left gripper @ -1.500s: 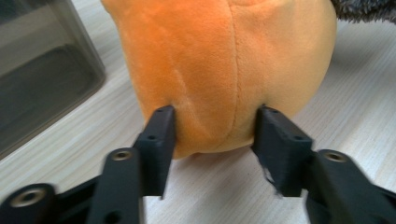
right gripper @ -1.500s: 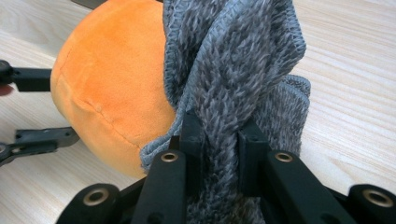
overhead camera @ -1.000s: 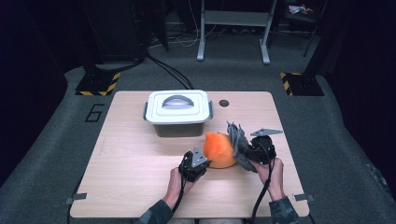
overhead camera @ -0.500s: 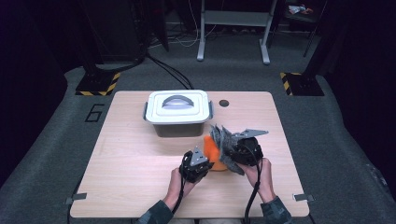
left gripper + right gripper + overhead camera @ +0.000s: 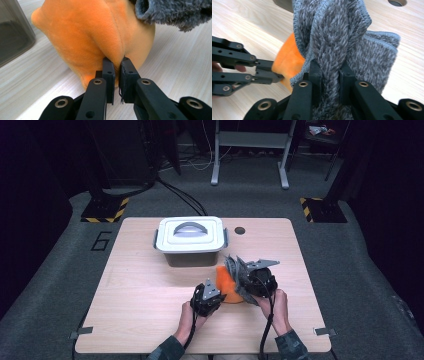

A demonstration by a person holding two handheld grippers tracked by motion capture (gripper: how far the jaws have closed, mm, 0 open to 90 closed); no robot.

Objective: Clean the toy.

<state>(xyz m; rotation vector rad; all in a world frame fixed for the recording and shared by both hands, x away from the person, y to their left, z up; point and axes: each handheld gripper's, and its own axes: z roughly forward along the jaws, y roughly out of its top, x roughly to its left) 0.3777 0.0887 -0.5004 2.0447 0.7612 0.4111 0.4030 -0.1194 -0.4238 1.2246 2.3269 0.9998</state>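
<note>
Near the worktop's (image 5: 125, 285) front edge, left claw (image 5: 116, 65) pinches soft orange plush (image 5: 95, 32); right claw (image 5: 329, 68) clamps limp grey cloth (image 5: 337, 30), best gripped by folds.

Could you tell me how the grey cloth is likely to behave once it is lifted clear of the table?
The grey cloth will probably flop: it bunches into soft folds where the right tongs pinch it. Its fuzzy knit suggests it should not slip easily. It looks light, and may drag across the orange plush beside it.
</note>
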